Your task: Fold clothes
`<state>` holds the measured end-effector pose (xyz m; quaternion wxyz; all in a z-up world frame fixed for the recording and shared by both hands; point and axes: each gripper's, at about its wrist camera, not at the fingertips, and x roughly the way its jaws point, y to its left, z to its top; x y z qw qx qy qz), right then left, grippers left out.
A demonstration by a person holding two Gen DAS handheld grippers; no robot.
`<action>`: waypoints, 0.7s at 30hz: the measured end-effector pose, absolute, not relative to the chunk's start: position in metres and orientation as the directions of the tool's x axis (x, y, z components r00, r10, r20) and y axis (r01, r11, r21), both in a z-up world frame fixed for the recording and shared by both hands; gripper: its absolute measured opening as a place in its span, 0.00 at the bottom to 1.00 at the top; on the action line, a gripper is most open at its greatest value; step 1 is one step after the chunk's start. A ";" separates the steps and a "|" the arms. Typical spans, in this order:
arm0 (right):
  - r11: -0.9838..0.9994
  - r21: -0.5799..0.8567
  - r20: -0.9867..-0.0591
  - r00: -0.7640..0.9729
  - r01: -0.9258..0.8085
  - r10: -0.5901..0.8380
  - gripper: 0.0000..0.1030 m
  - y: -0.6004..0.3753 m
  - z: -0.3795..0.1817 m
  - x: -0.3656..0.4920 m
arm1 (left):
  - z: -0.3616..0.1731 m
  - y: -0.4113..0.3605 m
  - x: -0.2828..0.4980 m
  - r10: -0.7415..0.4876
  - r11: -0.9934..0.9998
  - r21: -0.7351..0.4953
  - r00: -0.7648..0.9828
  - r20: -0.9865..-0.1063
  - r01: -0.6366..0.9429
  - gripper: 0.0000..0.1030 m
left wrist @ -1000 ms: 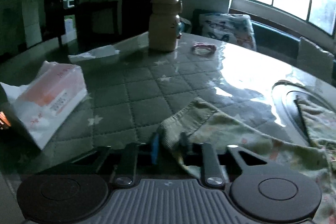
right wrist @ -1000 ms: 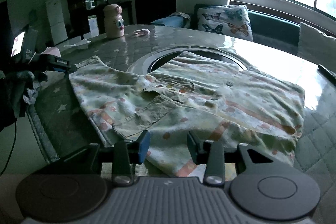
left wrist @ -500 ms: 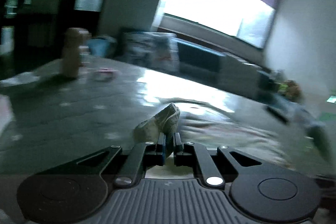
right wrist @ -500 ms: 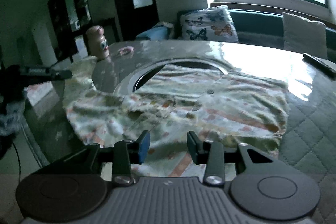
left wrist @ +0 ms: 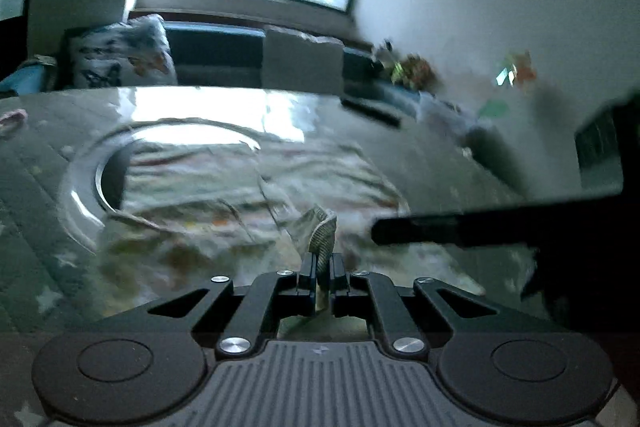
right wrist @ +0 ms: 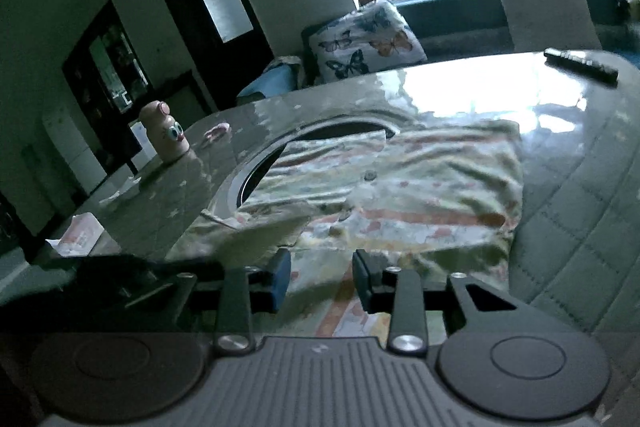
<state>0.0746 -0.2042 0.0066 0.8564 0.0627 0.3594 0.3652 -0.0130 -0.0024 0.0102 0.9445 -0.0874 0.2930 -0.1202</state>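
since a second ago the left claw [left wrist: 321, 264] has clamped the shirt [right wrist: 400, 187] sleeve and swung it inward over the body, likely to lay a fold. right claw [right wrist: 321, 277] hovers released above the near hem; shirt sprawls on the worktop [right wrist: 580, 195].

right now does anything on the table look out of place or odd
Yes: the pale floral-print shirt lies partly over the round recessed opening in the table, so it isn't flat. The left gripper pinches one edge.

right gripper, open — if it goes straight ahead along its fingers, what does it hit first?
Most likely the floral shirt: the right gripper is open and points across that fabric spread on the table. Its height over the cloth is unclear.
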 end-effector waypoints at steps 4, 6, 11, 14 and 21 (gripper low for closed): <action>0.720 0.395 -0.589 0.444 -0.570 0.675 0.32 -0.197 -0.004 0.079 | -0.003 -0.014 -0.010 -0.286 0.957 -0.210 0.768 -0.573 0.200 0.07; 0.722 0.402 -0.599 0.434 -0.563 0.673 0.32 -0.193 -0.008 0.080 | -0.009 -0.015 -0.010 -0.289 0.957 -0.207 0.756 -0.587 0.205 0.09; 0.725 0.419 -0.622 0.408 -0.547 0.668 0.32 -0.184 -0.020 0.084 | -0.011 -0.010 -0.013 -0.303 0.953 -0.202 0.746 -0.593 0.226 0.11; 0.724 0.430 -0.633 0.391 -0.540 0.668 0.28 -0.181 -0.025 0.084 | -0.008 -0.006 -0.017 -0.296 0.955 -0.184 0.755 -0.585 0.232 0.28; 0.731 0.434 -0.641 0.389 -0.527 0.661 0.12 -0.179 -0.029 0.081 | 0.002 0.016 -0.030 -0.229 0.973 -0.143 0.800 -0.555 0.179 0.54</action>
